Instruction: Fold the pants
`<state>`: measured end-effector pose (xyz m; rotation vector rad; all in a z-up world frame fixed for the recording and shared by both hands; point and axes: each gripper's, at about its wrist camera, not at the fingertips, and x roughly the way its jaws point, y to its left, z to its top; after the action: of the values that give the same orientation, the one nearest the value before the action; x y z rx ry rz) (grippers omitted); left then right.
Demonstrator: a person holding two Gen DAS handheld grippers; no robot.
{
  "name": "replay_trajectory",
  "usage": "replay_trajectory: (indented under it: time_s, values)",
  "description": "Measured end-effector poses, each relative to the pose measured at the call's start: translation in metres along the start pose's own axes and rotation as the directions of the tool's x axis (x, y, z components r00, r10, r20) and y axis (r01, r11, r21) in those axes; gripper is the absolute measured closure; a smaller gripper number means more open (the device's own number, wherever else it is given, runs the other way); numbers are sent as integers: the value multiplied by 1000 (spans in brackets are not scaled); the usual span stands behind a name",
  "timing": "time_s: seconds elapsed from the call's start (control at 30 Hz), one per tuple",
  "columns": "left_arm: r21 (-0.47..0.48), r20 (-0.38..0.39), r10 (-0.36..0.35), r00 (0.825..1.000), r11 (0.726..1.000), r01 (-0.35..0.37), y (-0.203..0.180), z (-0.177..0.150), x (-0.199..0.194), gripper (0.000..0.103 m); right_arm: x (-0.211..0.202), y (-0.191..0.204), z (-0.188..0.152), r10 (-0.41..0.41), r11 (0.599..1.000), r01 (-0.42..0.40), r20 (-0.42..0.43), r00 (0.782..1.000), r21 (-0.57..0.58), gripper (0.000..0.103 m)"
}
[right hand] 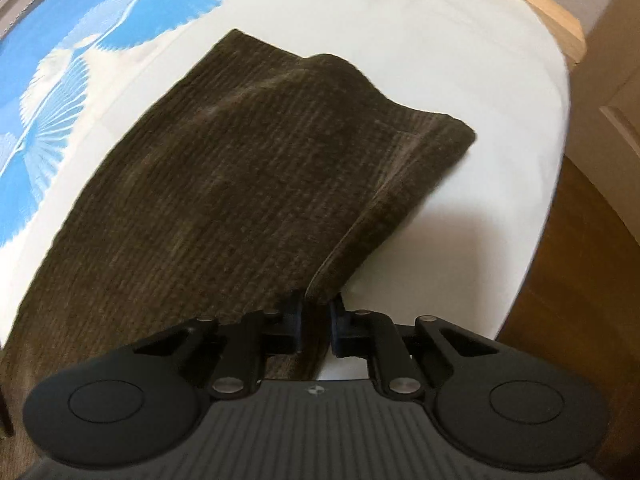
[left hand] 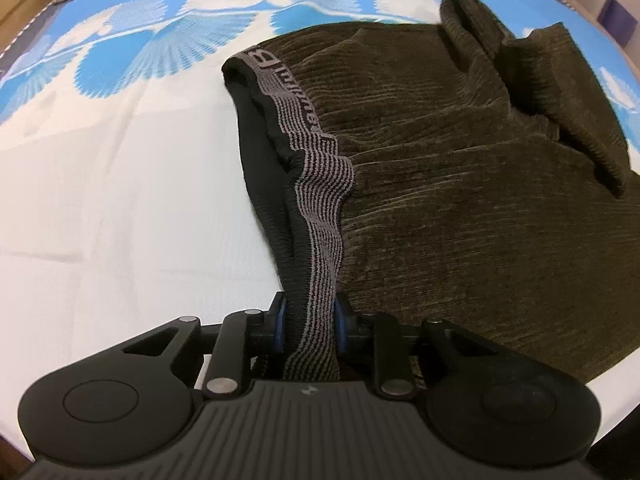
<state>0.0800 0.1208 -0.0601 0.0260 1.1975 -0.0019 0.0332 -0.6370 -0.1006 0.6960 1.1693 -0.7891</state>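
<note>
Corduroy pants [left hand: 460, 168], dark olive, are spread on a white-and-blue sheet [left hand: 100, 200]. The waistband [left hand: 320, 208] is pinched between the pressed-together jaws of the left gripper [left hand: 310, 320]; a leg's edge [right hand: 360, 220] is clamped in the right gripper [right hand: 316, 320]. The legs appear already laid together, somewhat rumpled; the crosswise folds seem left to be made.

The left gripper [left hand: 310, 326] is clamped on the waistband [left hand: 316, 216]; the right gripper [right hand: 316, 326] pinches a pants [right hand: 224, 184] edge.
</note>
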Motion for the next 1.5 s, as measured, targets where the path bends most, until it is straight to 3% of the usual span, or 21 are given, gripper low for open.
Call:
replay_trajectory:
  time_s: [0.1,0.17,0.3,0.4,0.53,0.6,0.7,0.77,0.87,1.0,1.2,1.3,1.4,1.5]
  values:
    - [-31,-22,33,999,999,-34,12,-4,-2,76,0,17,-5,24,995,-27,-34,999,-94,90]
    - [-48,-26,30,999,998,-31,16,-6,-4,73,2,23,-8,-13,992,5,-59,998,-130,89]
    - [-27,28,86,996,996,-86,11,-4,-14,67,-7,15,-4,-66,997,64,-40,997,-50,77]
    - [-42,106,121,987,992,-117,8,0,-23,60,-28,13,1,-107,994,109,88,990,-20,69]
    - [-49,223,88,971,996,-79,-2,10,-36,60,-66,15,8,-152,988,155,327,933,17,64]
    - [-15,243,55,968,998,-53,-13,14,-37,60,-85,24,6,-109,991,132,446,889,-20,61]
    - [54,230,17,973,998,-30,-32,19,-29,60,-103,45,-1,46,988,45,557,829,-148,60]
    - [98,202,7,979,995,-27,-44,17,-22,57,-108,62,-9,184,963,-31,573,798,-266,60]
    - [132,147,5,989,991,-25,-53,19,-7,52,-113,91,-25,355,888,-99,533,768,-449,60]
    - [154,-11,70,997,986,-67,-55,18,28,44,-109,125,-39,467,789,-142,433,771,-598,60]
    - [119,41,61,997,991,-66,-59,28,23,44,-101,181,-59,525,698,-187,316,790,-692,58]
    - [104,106,28,994,994,-40,-63,34,15,44,-103,205,-75,528,666,-228,234,816,-710,36]
    - [90,151,27,988,995,-41,-66,39,10,44,-103,228,-84,523,662,-235,213,825,-712,25]
    - [75,176,20,984,997,-34,-68,45,9,44,-96,248,-86,526,681,-267,201,827,-682,28]
